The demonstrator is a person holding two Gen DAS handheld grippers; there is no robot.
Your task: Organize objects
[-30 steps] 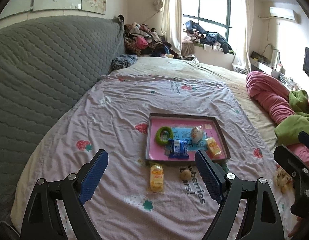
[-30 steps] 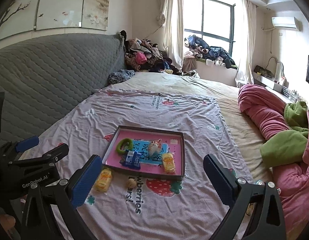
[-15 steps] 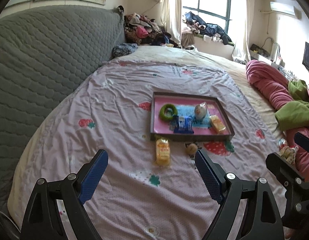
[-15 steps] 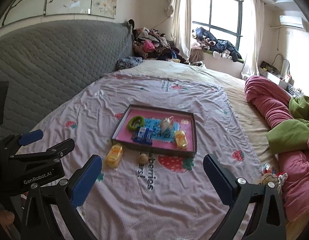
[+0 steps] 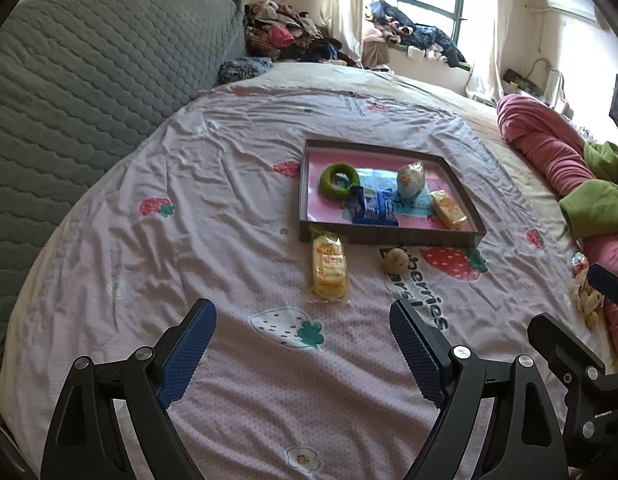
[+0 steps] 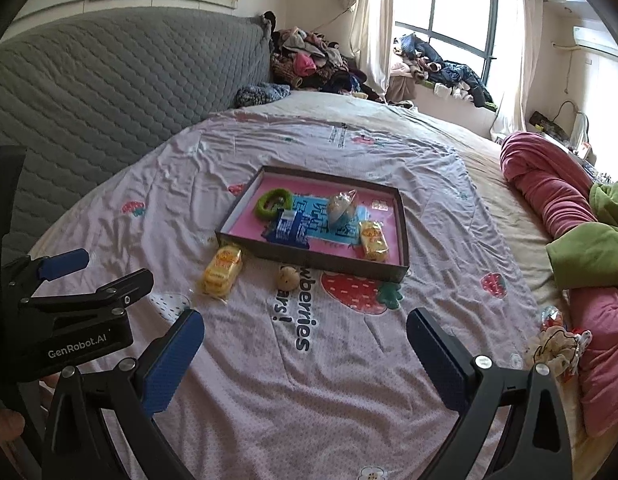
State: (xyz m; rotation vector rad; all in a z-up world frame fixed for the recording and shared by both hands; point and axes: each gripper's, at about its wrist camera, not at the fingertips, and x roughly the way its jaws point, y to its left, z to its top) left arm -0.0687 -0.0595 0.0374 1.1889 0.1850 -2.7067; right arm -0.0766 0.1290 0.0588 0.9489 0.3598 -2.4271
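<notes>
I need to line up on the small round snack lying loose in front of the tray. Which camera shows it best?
The left wrist view: the round snack sits near centre, just off the tray, almost straight ahead of the open left gripper. The right wrist view shows it too, but left of centre.

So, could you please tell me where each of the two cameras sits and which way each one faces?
Left wrist: on the left gripper, facing forward and downward over the strawberry-print bedsheet; its open fingers and part of the right gripper show.
Right wrist: on the right gripper, facing likewise; its open fingers and the left gripper show.
Shared: the shallow pink-lined tray, the yellow snack packet, the small tan ball.
</notes>
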